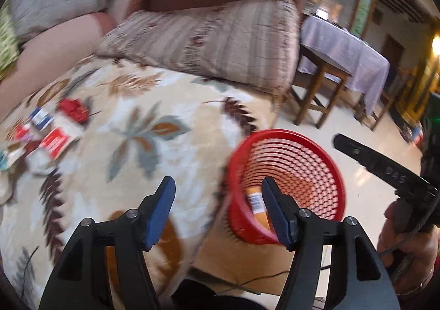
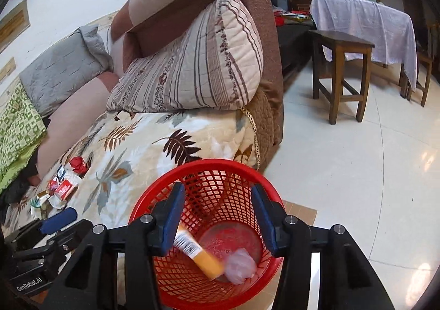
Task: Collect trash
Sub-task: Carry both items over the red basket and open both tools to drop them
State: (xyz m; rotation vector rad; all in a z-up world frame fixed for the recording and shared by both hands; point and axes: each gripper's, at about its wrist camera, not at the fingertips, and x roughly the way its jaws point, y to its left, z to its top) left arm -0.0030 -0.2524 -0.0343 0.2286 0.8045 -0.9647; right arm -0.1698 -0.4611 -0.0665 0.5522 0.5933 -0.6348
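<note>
A red mesh basket [image 2: 220, 163] stands on the floor against the sofa's edge. Inside it lie an orange packet with a barcode label [image 2: 202, 255] and a crumpled clear plastic scrap [image 2: 240, 268]. My right gripper [image 2: 219, 190] hangs open directly over the basket mouth, nothing between its blue pads. My left gripper [image 1: 217, 186] is open and empty above the blanket's edge, with the basket [image 1: 286, 134] just to its right. A pile of red, white and blue wrappers [image 1: 52, 128] lies on the floral blanket at far left, also visible as the wrapper pile [image 2: 66, 180].
A striped cushion [image 2: 192, 68] and grey pillow [image 2: 63, 68] rest on the brown sofa. A wooden stool [image 2: 343, 73] and a table under a lilac cloth [image 2: 365, 21] stand on the tiled floor to the right. A tan mat [image 2: 299, 211] lies under the basket.
</note>
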